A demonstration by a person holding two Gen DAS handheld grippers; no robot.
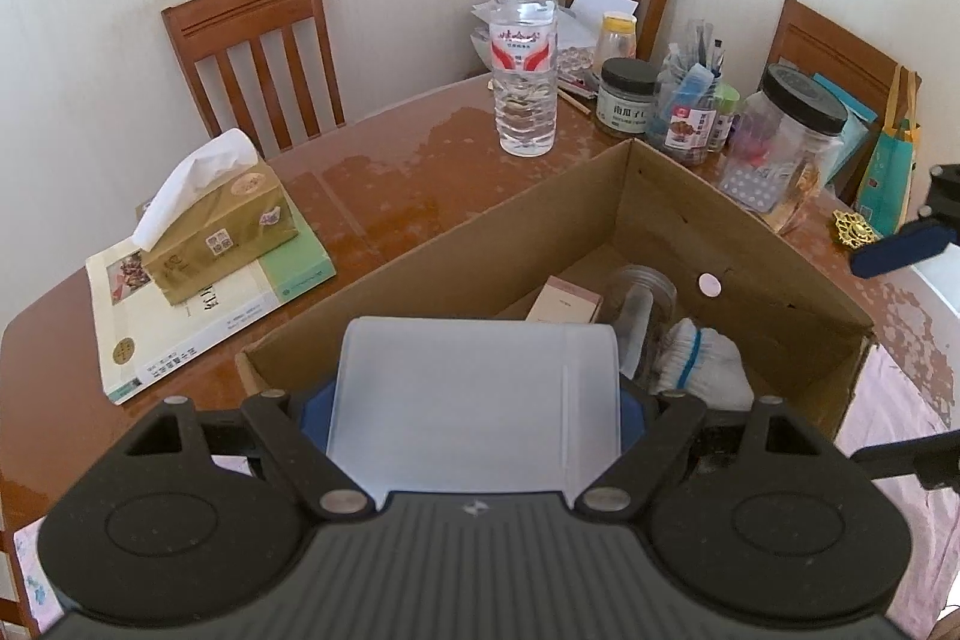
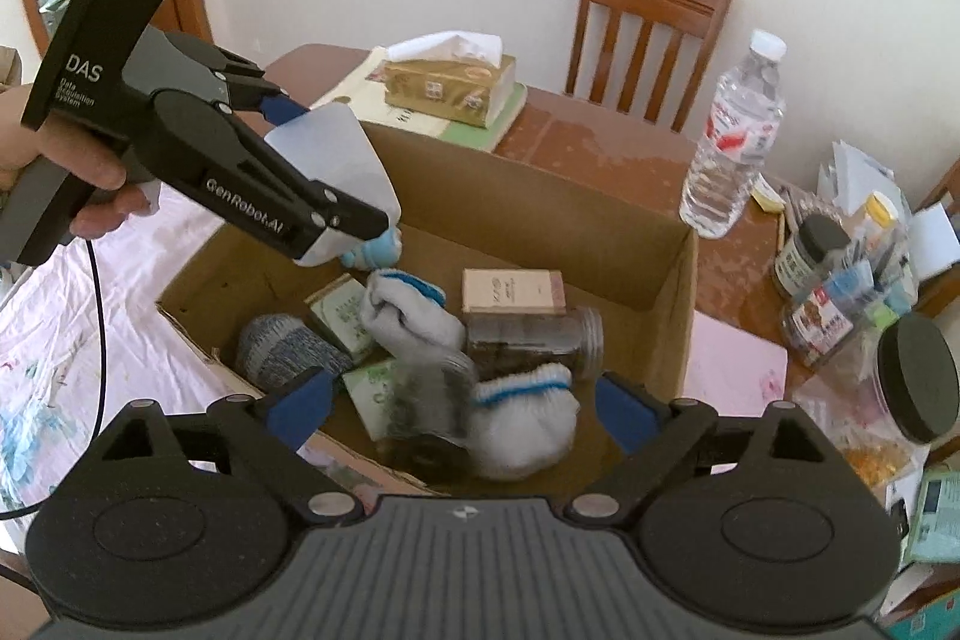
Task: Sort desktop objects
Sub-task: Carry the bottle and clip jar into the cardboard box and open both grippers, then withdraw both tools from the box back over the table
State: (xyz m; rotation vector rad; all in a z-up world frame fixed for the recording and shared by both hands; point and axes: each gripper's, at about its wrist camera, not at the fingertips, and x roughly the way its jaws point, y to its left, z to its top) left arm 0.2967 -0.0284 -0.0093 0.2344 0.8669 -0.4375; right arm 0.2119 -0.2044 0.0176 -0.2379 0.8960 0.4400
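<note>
My left gripper (image 1: 474,409) is shut on a white plastic bottle (image 1: 474,400) that fills its jaws. In the right wrist view this bottle (image 2: 336,160) tilts its pale blue cap (image 2: 378,250) down over the open cardboard box (image 2: 540,208), held by the left gripper (image 2: 354,172) in a person's hand. My right gripper (image 2: 462,409) stands open above the box's near side. Just under it is a motion-blurred clear jar (image 2: 432,394), free of the fingers. Inside lie rolled white socks (image 2: 528,418), a grey roll (image 2: 282,352), a beige carton (image 2: 510,289), green packets and a jar on its side (image 2: 534,334).
On the brown table (image 1: 390,172) stand a water bottle (image 1: 523,52), a tissue box (image 1: 222,220) on books, and a cluster of jars (image 1: 786,142) and a pen holder at the back right. Wooden chairs (image 1: 252,46) line the wall. A pink cloth (image 2: 54,328) covers the near side.
</note>
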